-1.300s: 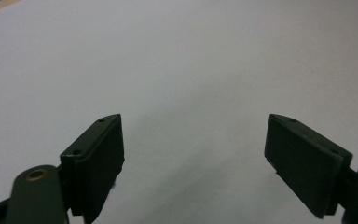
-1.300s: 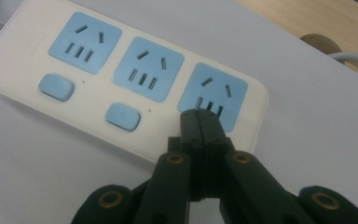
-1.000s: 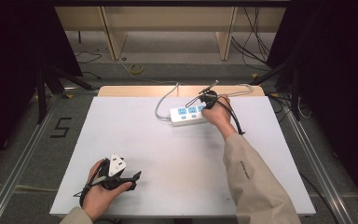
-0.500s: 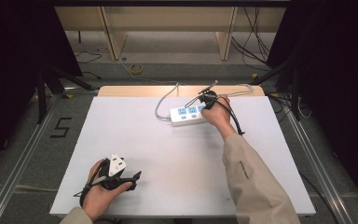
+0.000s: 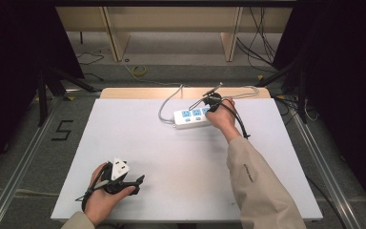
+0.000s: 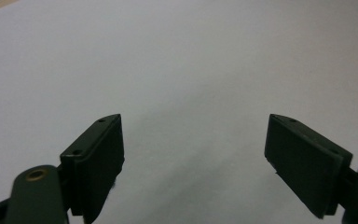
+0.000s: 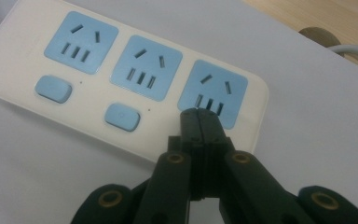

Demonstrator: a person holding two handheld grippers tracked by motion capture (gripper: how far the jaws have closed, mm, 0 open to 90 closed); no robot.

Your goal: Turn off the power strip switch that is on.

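The shut right tool tips rest on the power strip.

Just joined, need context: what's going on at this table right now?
A person works a white power strip at the far side of the table. The right gripper, jaws shut, has its tips down on the strip at the end socket, where a blue button would sit; two other blue buttons show. The left gripper sits open near the table's front edge, holding nothing.
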